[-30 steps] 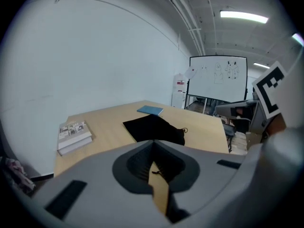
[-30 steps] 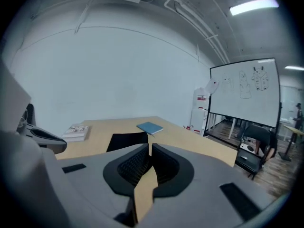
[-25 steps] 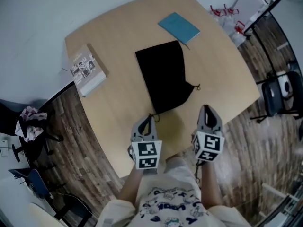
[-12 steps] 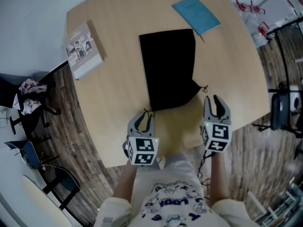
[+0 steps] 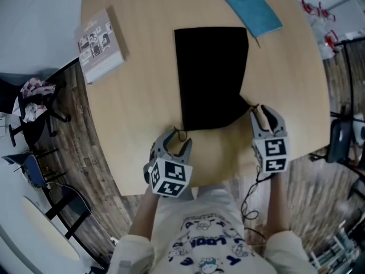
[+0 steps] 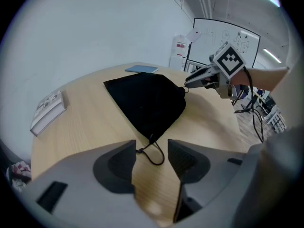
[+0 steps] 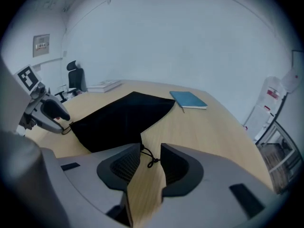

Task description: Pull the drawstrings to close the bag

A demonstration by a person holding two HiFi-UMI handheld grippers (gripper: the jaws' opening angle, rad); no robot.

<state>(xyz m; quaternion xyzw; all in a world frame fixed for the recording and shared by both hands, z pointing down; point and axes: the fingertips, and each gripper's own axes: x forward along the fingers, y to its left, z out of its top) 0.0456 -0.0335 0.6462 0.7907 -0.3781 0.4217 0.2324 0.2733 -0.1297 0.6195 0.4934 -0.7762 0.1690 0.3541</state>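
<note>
Our left gripper (image 5: 174,142) and right gripper (image 5: 266,112) flank the black bag's (image 5: 211,76) near end, jaws opening. The left drawstring (image 6: 140,151) and right drawstring (image 7: 150,162) lie between them unpinched (both slack), so pulling now would likely slip off, leaving the bag open.

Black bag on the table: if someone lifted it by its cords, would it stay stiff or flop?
Probably floppy: the black bag lies flat like thin cloth. Likely light, since nothing bulges inside. Its cord curls loosely on the table, so it should slide rather than roll.
</note>
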